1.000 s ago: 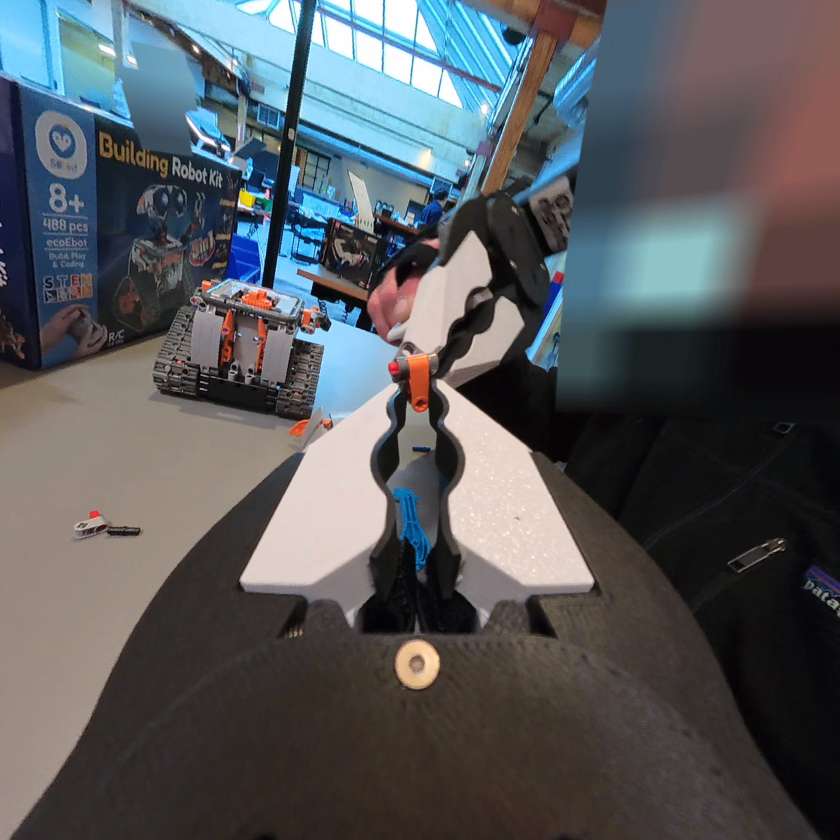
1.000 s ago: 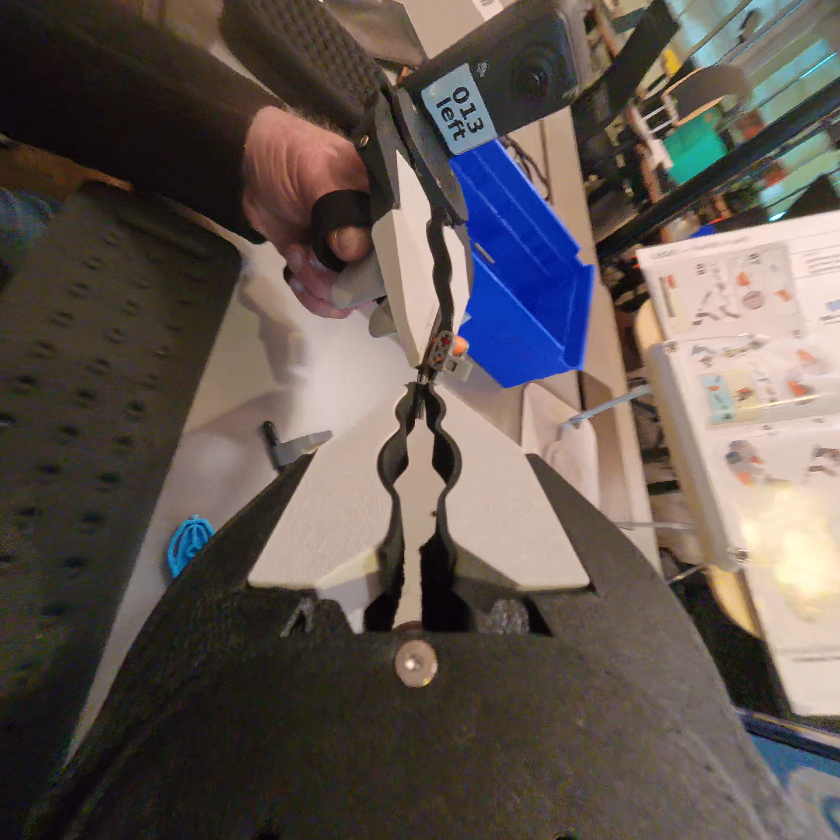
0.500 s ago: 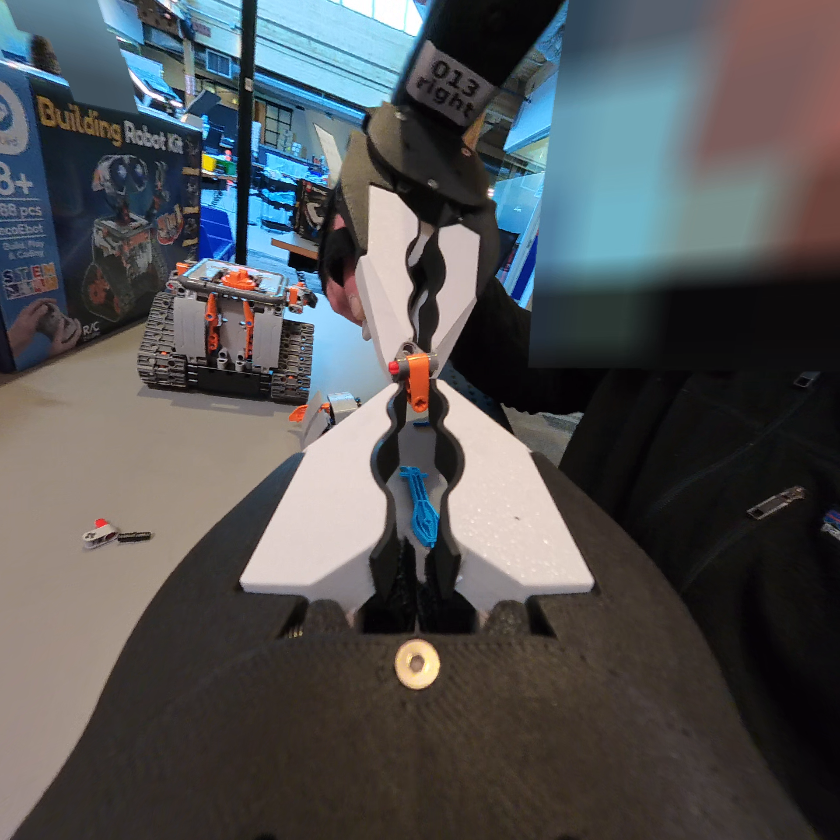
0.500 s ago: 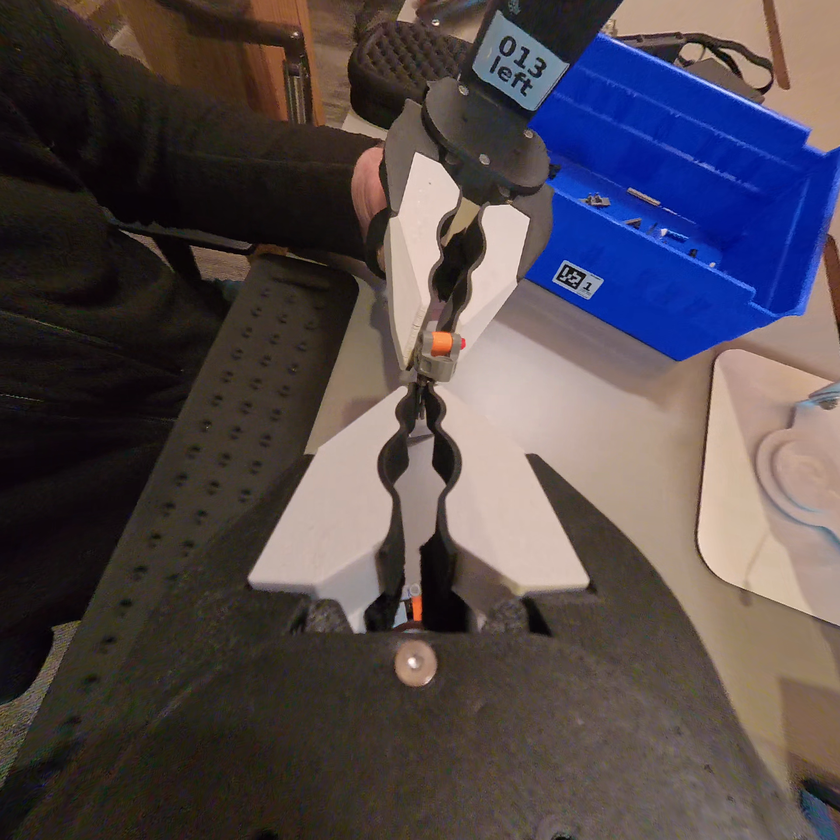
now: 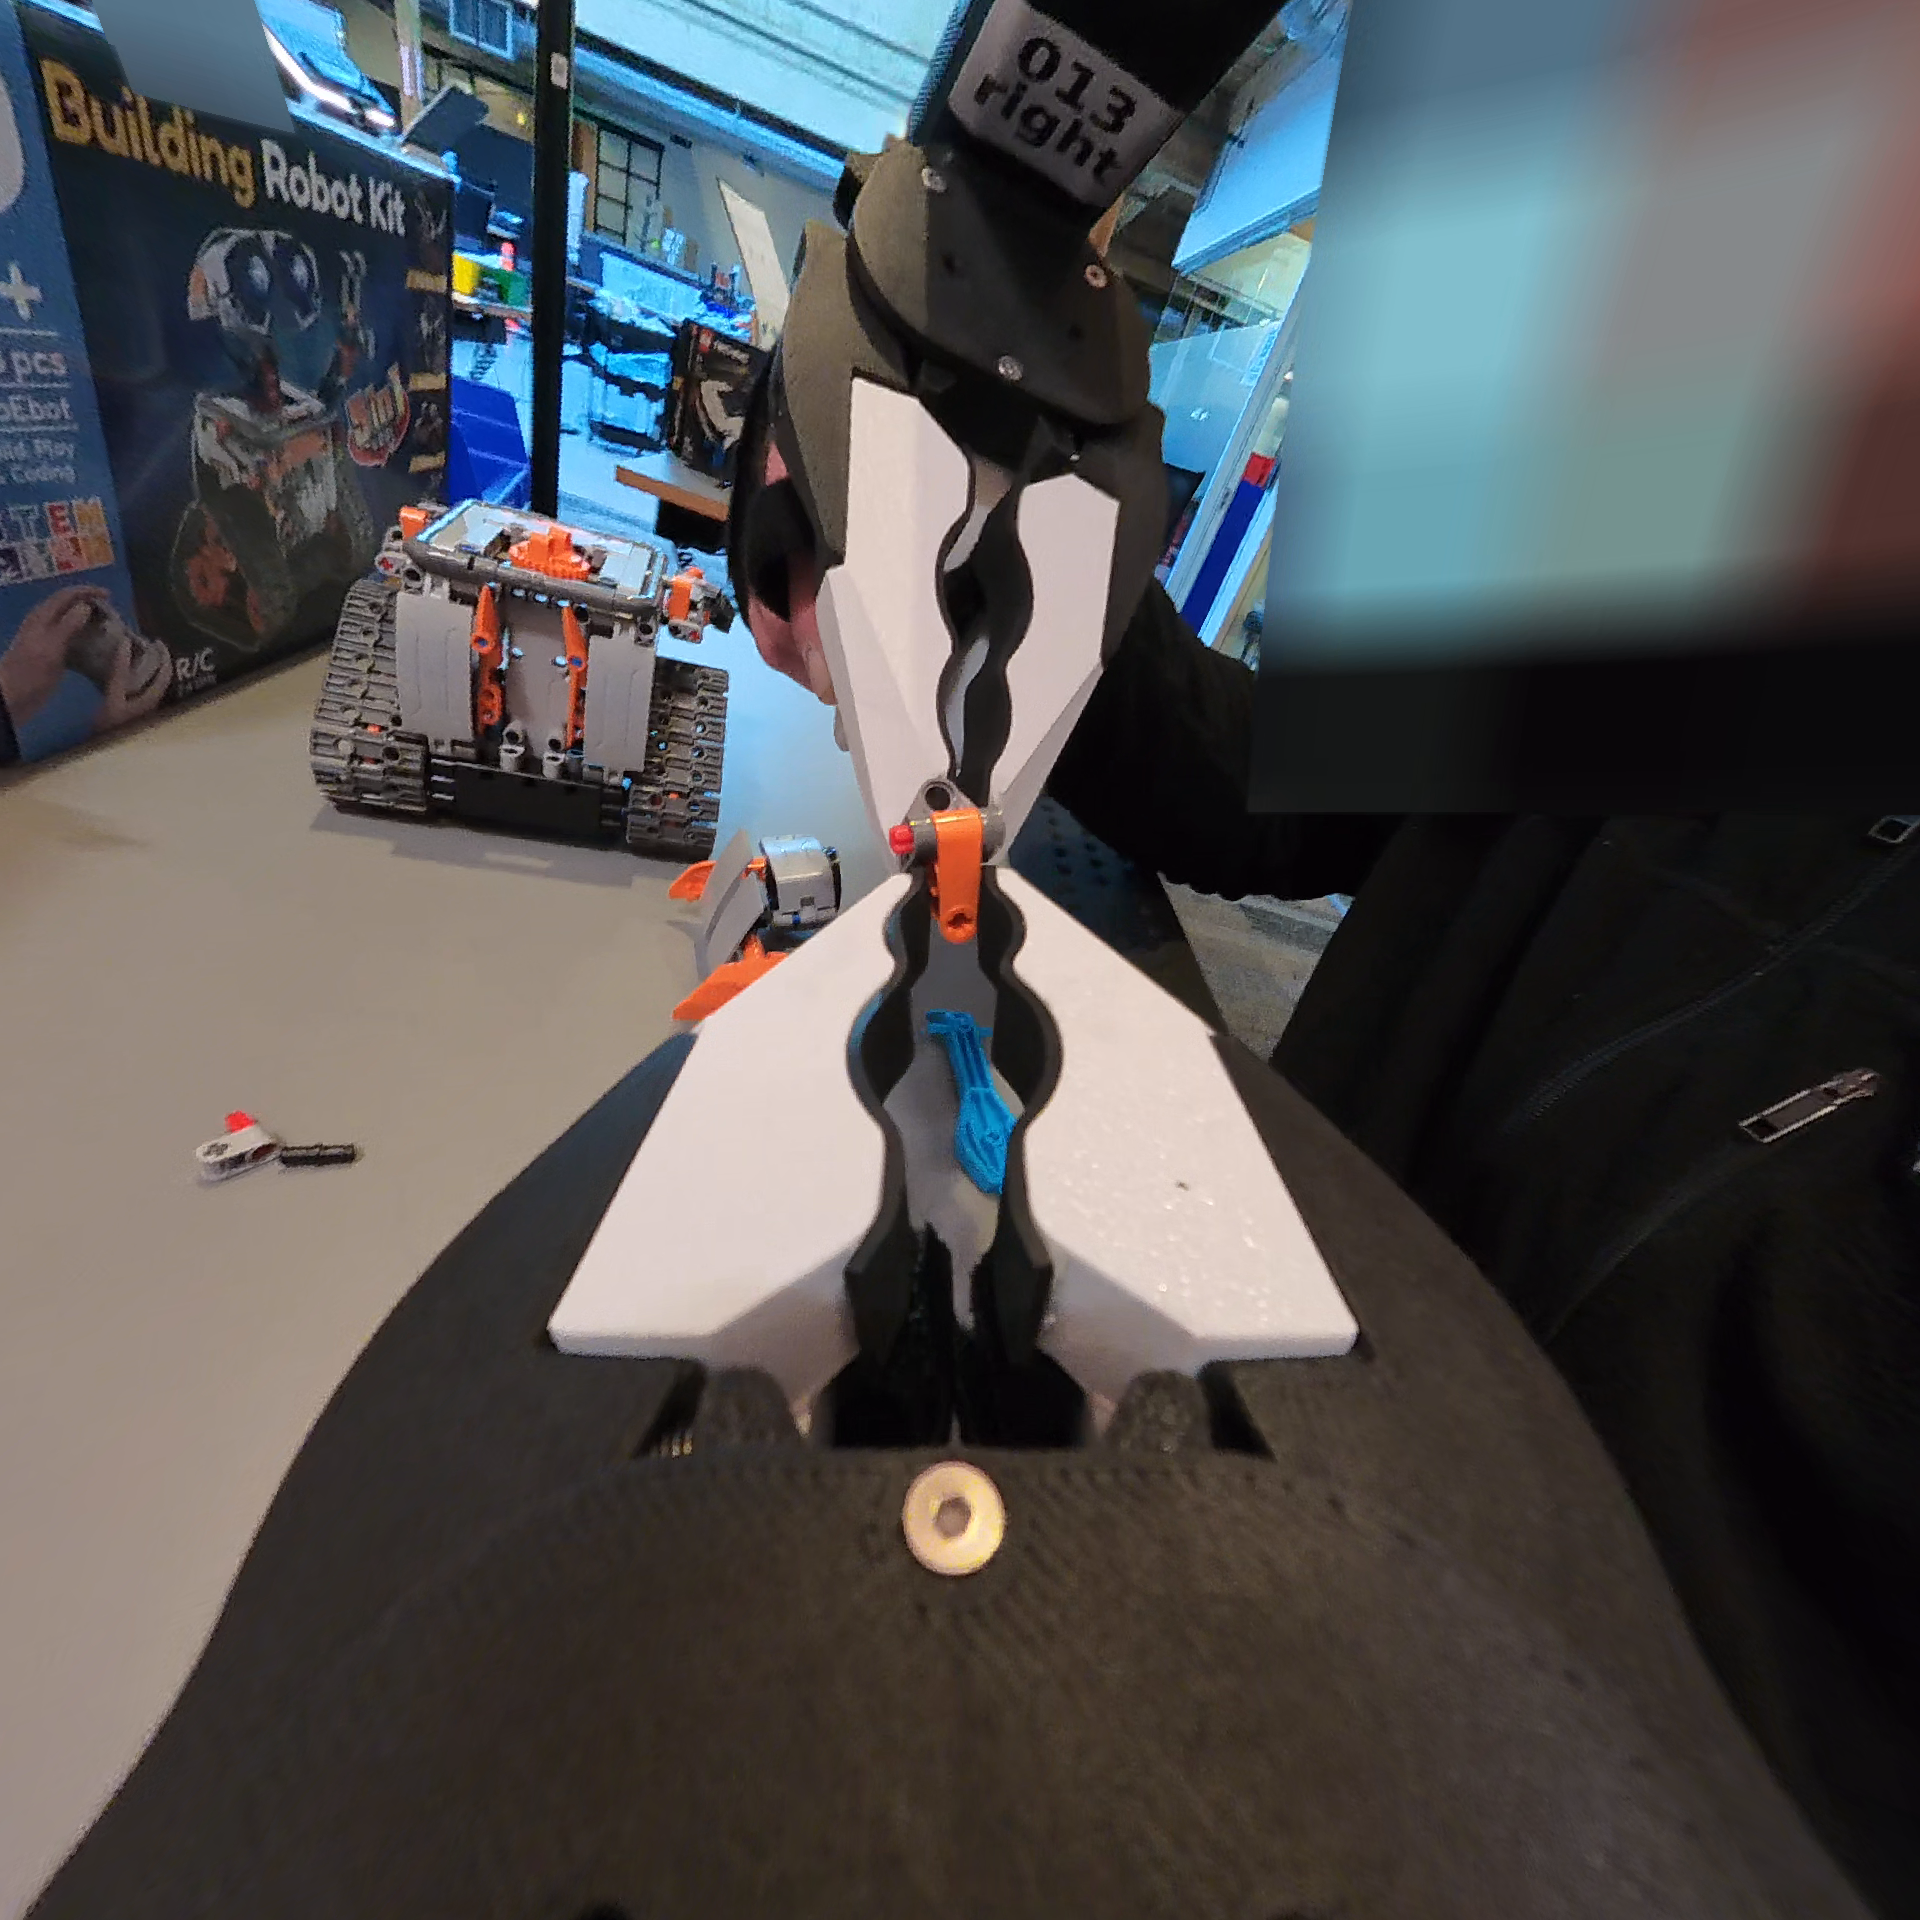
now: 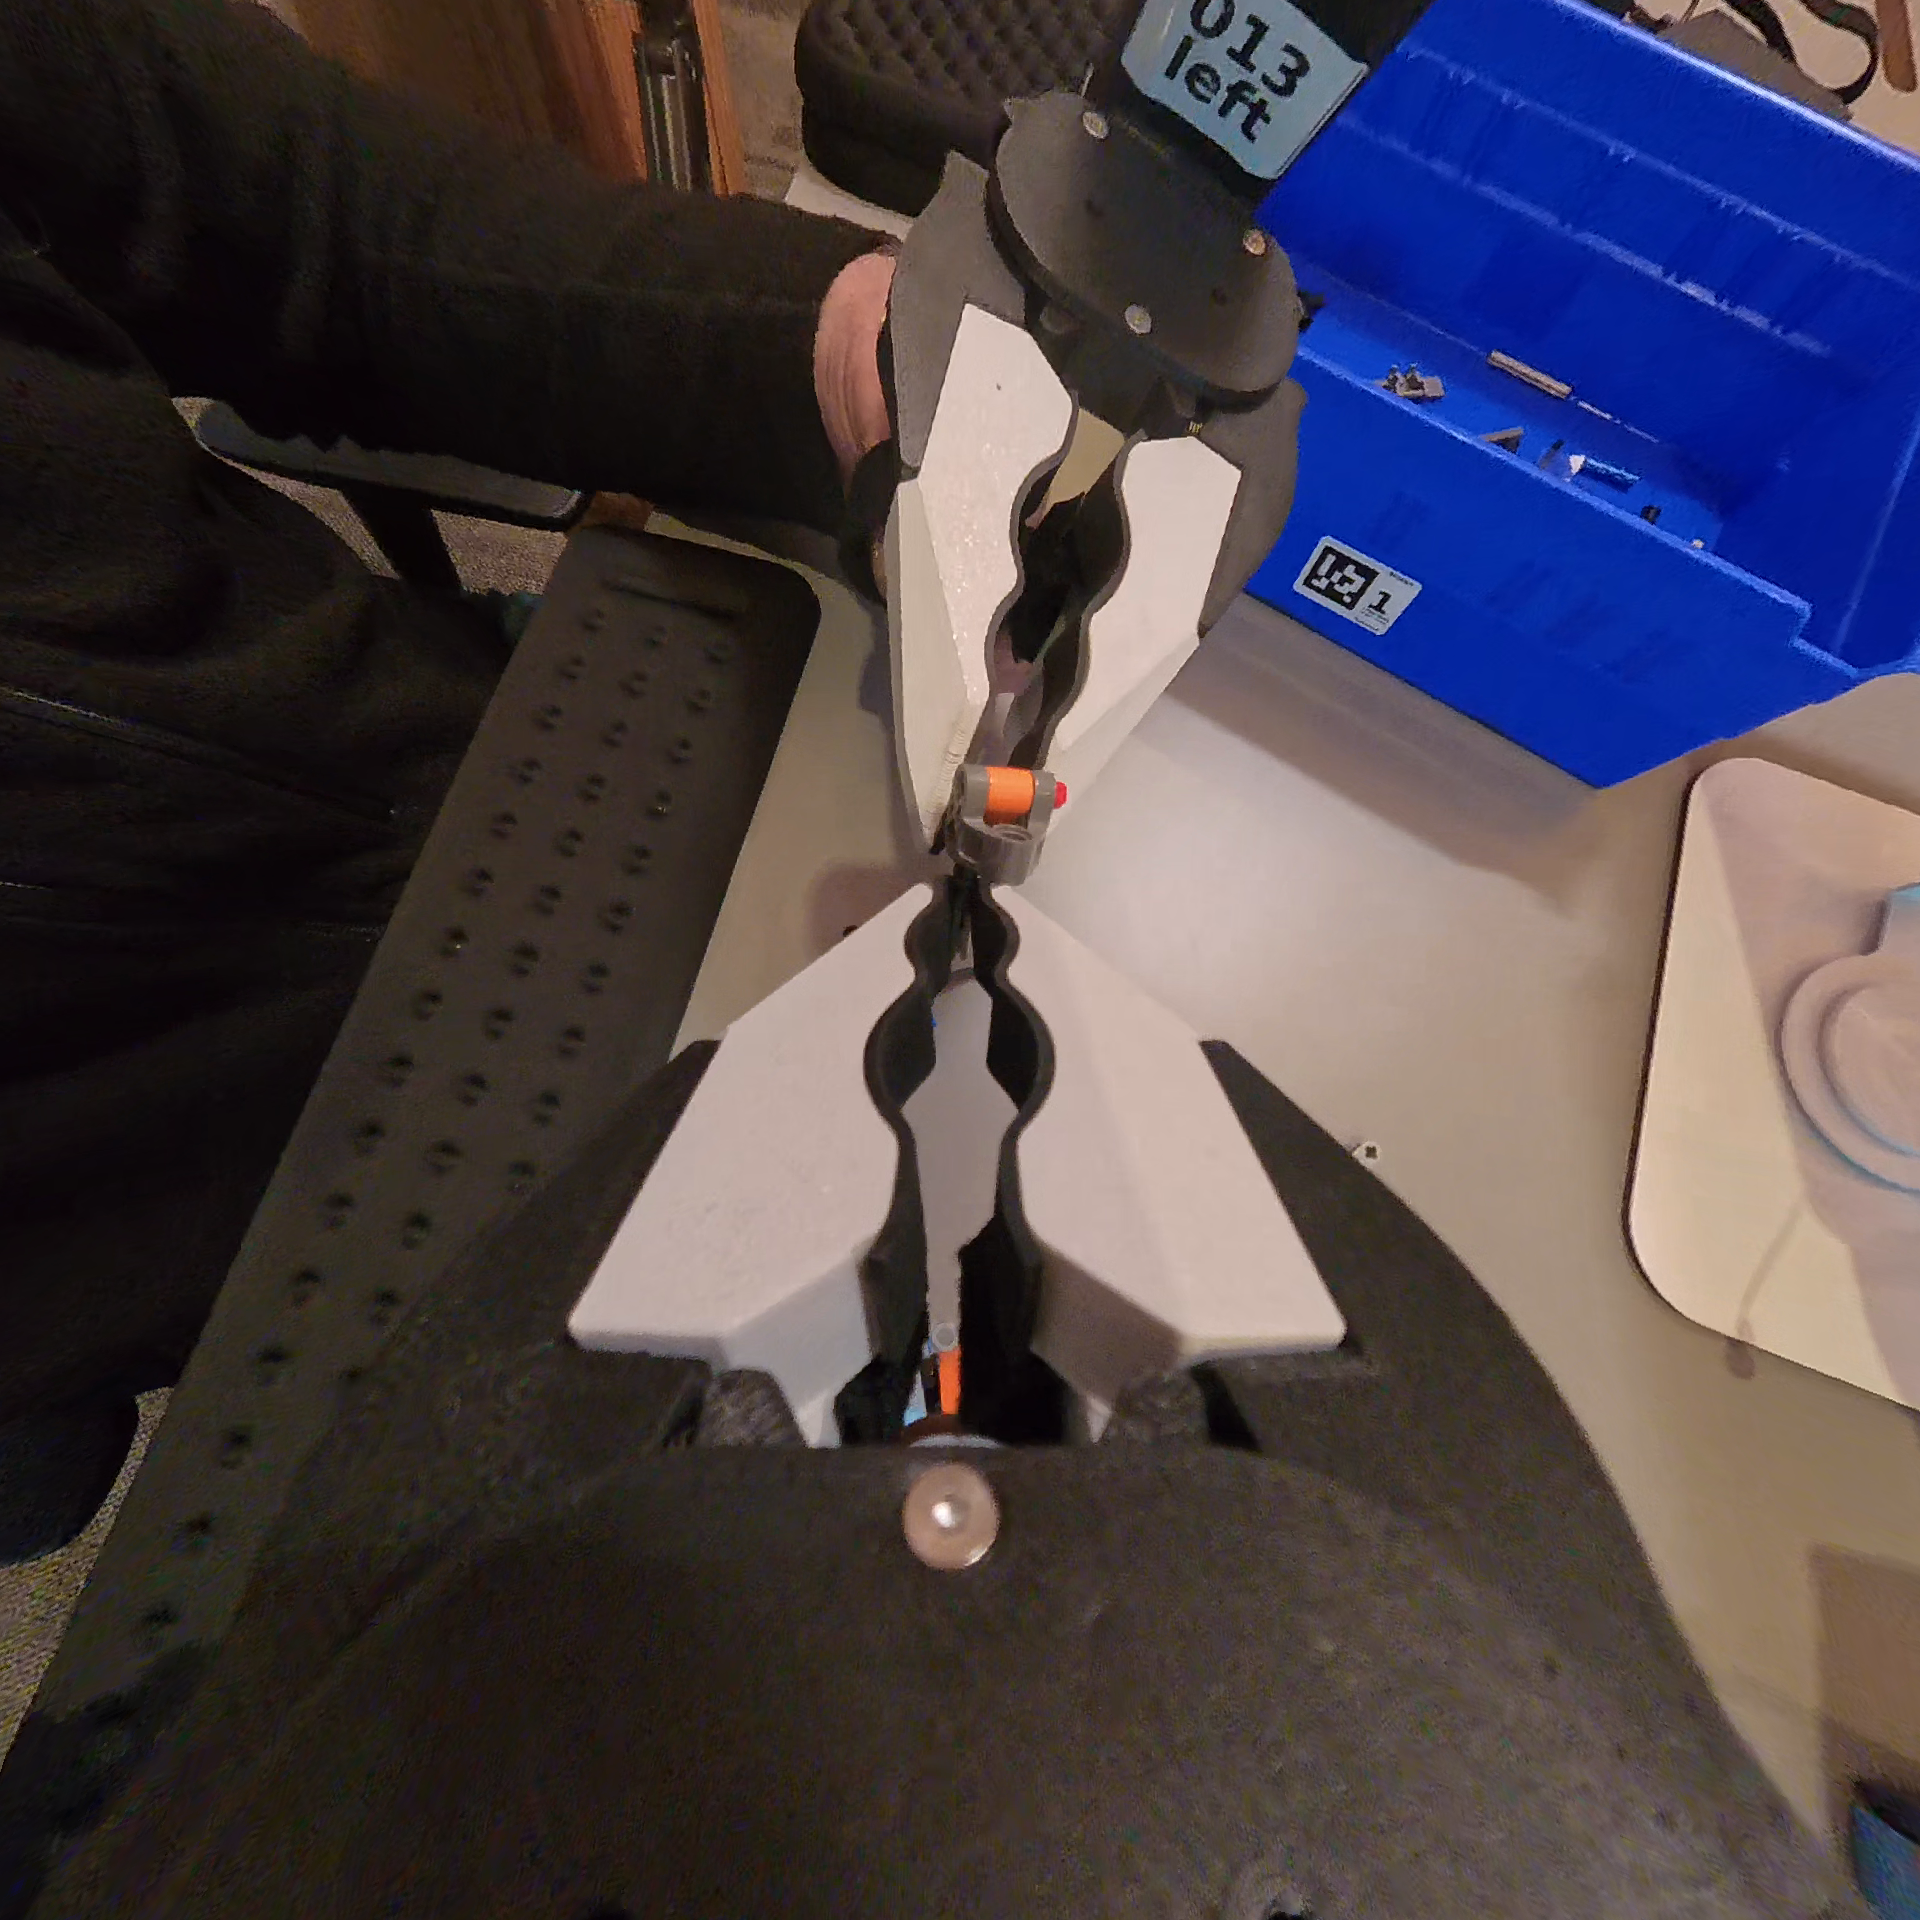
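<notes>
Grey table (image 5: 312,987), tracked toy robot (image 5: 520,675) behind | our left gripper (image 5: 951,883) pinches orange connector (image 5: 954,868), held above table | our right gripper (image 6: 961,914) clamps thin dark pin, tips meeting | we judge parts light, rigid, slippery: grip flat faces

Small brick assembly (image 5: 951,857) pinched between the two sets of jaws, tip to tip, raised off the table. Orange connector piece (image 5: 954,873) upright, lower end clamped in the left jaws' tips, its hole showing just inside them. Grey piece (image 6: 1000,844) crossing the orange one at the top, with a round hole; a red pin end (image 5: 900,834) poking out sideways. A thin dark part (image 6: 961,906) running from the grey piece down into the right jaws' tips, too small to tell more.
</notes>
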Tool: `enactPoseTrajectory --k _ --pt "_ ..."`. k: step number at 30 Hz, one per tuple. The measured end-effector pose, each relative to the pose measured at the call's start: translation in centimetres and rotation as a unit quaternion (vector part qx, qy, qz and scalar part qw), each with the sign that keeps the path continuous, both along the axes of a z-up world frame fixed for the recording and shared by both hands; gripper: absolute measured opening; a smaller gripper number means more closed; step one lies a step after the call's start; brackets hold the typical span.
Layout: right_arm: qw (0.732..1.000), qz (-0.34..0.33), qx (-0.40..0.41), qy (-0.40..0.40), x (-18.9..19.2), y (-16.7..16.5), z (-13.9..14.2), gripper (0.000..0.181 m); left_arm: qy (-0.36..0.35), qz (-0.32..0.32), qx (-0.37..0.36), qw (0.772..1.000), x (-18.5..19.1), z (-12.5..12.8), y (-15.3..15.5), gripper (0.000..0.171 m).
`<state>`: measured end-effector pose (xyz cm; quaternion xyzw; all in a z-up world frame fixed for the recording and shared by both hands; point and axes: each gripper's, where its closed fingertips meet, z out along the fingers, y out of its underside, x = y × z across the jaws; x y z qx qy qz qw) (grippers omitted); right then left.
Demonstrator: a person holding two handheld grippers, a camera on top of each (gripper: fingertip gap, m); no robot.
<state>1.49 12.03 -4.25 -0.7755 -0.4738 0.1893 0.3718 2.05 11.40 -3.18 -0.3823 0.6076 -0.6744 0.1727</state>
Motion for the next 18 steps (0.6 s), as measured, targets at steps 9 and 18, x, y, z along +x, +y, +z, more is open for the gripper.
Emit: enactPoseTrajectory --k 9,18 --pt "0.995 -0.042 0.013 0.086 0.0 0.7 0.6 0.001 -0.027 0.021 -0.048 0.998 0.2 0.8 0.9 0.006" --pt "0.988 -0.073 0.042 0.127 0.5 0.9 1.6 0.001 -0.038 0.017 -0.132 0.99 0.6 2.0 1.1 0.007"
